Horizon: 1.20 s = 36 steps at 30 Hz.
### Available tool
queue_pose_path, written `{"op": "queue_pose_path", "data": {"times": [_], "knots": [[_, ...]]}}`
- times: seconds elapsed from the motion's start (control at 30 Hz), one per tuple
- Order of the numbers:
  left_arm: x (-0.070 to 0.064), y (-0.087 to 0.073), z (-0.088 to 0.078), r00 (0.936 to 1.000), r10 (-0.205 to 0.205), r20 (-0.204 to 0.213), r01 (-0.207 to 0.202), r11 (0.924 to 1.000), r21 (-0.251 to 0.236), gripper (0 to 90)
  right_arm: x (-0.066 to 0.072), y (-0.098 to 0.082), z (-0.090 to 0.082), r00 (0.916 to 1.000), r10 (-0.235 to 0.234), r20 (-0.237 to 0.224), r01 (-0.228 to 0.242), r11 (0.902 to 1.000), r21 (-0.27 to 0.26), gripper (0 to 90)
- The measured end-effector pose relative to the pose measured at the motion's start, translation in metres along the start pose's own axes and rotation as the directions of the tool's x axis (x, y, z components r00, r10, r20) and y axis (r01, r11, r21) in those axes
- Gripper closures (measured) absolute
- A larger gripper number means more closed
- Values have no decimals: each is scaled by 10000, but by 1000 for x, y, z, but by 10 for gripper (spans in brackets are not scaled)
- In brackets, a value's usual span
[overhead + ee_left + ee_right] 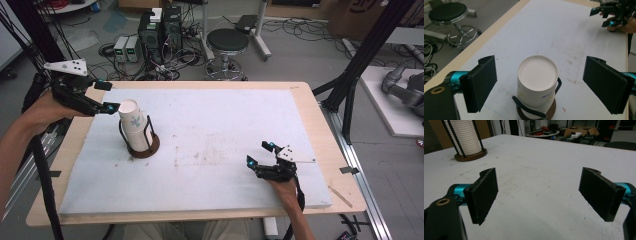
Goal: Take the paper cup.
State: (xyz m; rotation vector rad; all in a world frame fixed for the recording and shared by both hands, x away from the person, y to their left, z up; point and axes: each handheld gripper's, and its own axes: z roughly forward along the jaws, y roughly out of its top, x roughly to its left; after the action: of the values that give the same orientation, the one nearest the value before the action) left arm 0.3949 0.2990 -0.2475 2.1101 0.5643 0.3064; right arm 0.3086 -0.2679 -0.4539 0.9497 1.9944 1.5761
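A white mat (210, 130) is covering most of a pale wooden table (305, 95), its face showing faint stains and scuff marks. Beyond the table, a black stool (227, 42) is standing on a grey floor among tangled cables (180, 55) and boxy electronics (160, 30).

A stack of upturned paper cups (135, 125) is sitting in a black wire holder (145, 142) on a round brown base, at the mat's left part. The left gripper (107, 97) is hovering just above and beside the stack's top, its jaws spread wide and holding nothing. The right gripper (261, 154) is resting low over the mat's near right part, well apart from the cups, jaws also wide and empty.

The left gripper view is looking down on the top cup's (537, 72) flat bottom between the two pads, and is catching the right gripper (604, 17) far off. The right gripper view is showing the ribbed rims of the stacked cups (464, 136) from the side, plus a cardboard box (581, 130) in the room behind.
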Motion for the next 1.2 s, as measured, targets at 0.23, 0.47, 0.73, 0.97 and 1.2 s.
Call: {"op": "queue_pose_path", "data": {"times": [0.23, 0.47, 0.73, 0.97, 1.2], "knots": [[5, 6, 12, 9995, 174, 279, -199, 9954, 941, 119, 0, 0, 0, 10000, -22, 8, 22, 10000, -23, 160], [8, 15, 25, 9993, 245, 275, -289, 9849, 1707, 123, 0, 0, 0, 10000, -79, 30, 79, 10000, -5, 160], [9, 15, 39, 9990, 320, 325, -393, 9645, 2611, 129, 0, 0, 0, 9999, -101, 23, 101, 9999, -18, 160], [11, 14, 47, 9993, 142, 343, -252, 9384, 3446, 154, 0, 0, 0, 10000, -50, 10, 50, 10000, -9, 160], [10, 26, 49, 9992, 267, 306, -366, 9199, 3903, 154, 0, 0, 0, 10000, -27, -4, 27, 10000, 15, 160]]}}
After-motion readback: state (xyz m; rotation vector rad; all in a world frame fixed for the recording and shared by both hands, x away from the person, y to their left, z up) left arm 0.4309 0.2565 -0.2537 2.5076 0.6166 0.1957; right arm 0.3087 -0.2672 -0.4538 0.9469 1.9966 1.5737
